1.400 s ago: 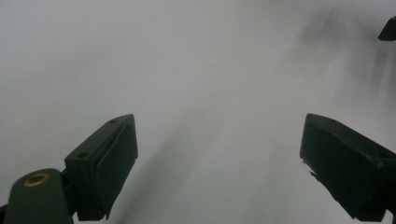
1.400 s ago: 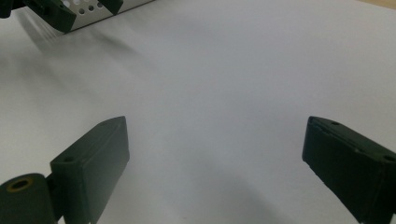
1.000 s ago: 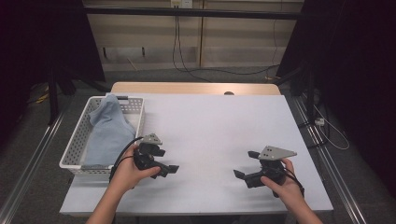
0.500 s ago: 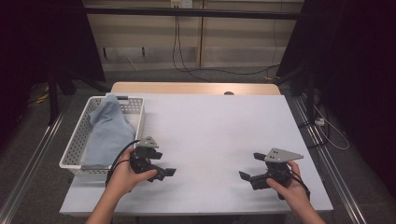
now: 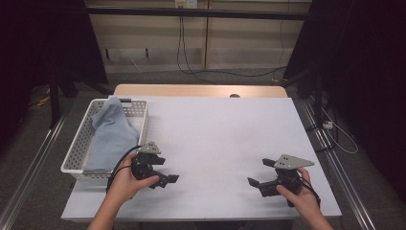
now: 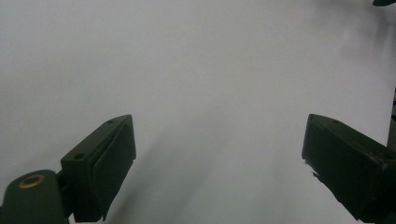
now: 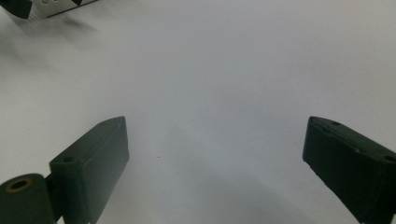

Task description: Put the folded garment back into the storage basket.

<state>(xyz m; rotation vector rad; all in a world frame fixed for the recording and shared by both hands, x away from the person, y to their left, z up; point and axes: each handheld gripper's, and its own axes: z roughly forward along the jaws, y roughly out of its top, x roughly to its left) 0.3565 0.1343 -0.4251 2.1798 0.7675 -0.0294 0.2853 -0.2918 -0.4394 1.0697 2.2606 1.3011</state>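
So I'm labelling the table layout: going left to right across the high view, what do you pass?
White basket with the blue cloth lying in it → left gripper, jaws open → bare stretch of white table → right gripper, jaws open.

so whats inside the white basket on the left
A light blue cloth lies bunched inside the white basket, heaped toward its far end. Whatever lies beneath the cloth is covered and cannot be seen.
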